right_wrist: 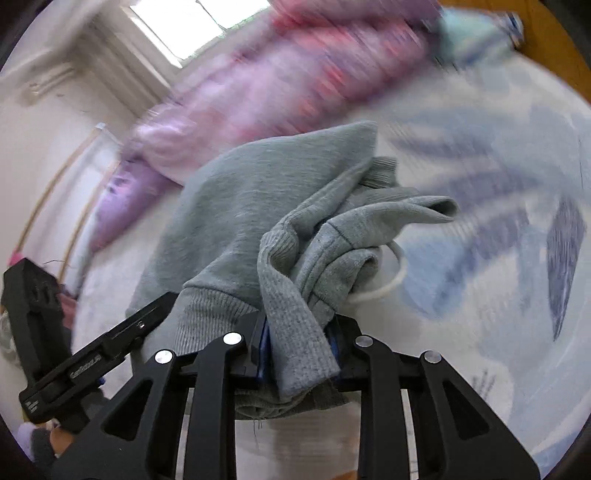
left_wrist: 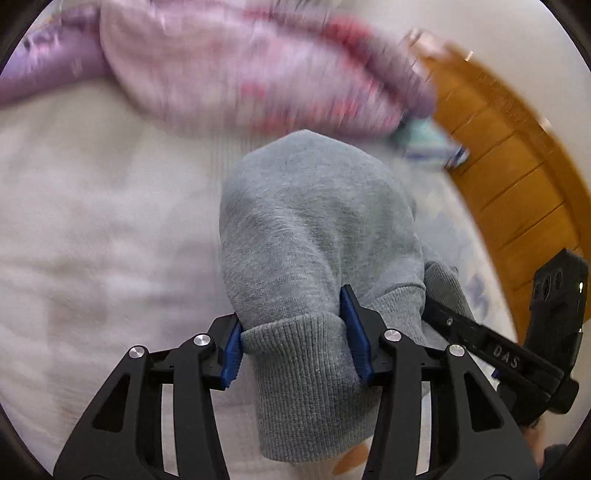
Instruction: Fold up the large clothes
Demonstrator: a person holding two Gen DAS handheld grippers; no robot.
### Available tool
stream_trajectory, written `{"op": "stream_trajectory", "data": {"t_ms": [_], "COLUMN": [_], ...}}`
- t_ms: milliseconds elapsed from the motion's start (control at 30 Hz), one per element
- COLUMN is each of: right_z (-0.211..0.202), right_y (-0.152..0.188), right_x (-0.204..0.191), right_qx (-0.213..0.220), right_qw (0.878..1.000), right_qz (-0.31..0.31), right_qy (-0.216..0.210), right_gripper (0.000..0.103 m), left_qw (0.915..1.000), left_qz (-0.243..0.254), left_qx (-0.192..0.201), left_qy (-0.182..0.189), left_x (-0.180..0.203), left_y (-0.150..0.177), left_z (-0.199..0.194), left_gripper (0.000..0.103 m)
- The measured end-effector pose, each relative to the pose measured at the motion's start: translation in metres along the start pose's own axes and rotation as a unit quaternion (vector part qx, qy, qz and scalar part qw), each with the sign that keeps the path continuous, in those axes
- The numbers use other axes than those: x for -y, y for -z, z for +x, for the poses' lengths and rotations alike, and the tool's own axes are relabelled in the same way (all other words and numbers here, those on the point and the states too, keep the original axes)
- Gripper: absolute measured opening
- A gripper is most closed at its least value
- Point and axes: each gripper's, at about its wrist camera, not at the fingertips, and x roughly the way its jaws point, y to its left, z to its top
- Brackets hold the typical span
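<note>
Both tongs, left gripper and right gripper, clamp the grey sweatshirt; only the right view shows a window

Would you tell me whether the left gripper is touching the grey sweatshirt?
Touching: in the left wrist view the left gripper has both blue pads pressed on the grey sweatshirt cuff.

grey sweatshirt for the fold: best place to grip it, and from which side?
Grip the ribbed bands, coming in over the edge from above. The grey sweatshirt is already clamped this way: the left tool pinches a ribbed band across its width, and the right tool holds bunched ribbing. The rib looks thicker and firmer than the soft body fabric, so it should slip less.
</note>
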Motion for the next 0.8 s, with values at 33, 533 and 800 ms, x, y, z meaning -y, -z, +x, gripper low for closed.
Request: {"op": "stream_trajectory", "data": {"t_ms": [33, 533, 800], "right_z": [0.016, 0.027, -0.004], "right_y": [0.005, 0.060, 0.044], "right_x": [0.014, 0.056, -0.023], "right_qx": [-0.023, -0.081, -0.054], "right_qw": [0.999, 0.981, 0.990], "right_qz": [0.009, 0.118, 0.023], "right_qy": [0.019, 0.128, 0.128], "right_gripper": [0.023, 0.052, 0.053], "left_qw": [0.9995, 0.9944, 0.9885], "left_qz": [-0.005, -0.032, 0.032], "left_qx": [-0.027, -0.059, -0.027], "left_qy": [-0.017, -0.082, -0.145], "left_x": [-0.002, -0.024, -0.017], "left_y": [0.005, 0.021, 0.026], "left_z": [0.016, 0.007, -0.033], "left_gripper": [0.050, 0.093, 0.094]}}
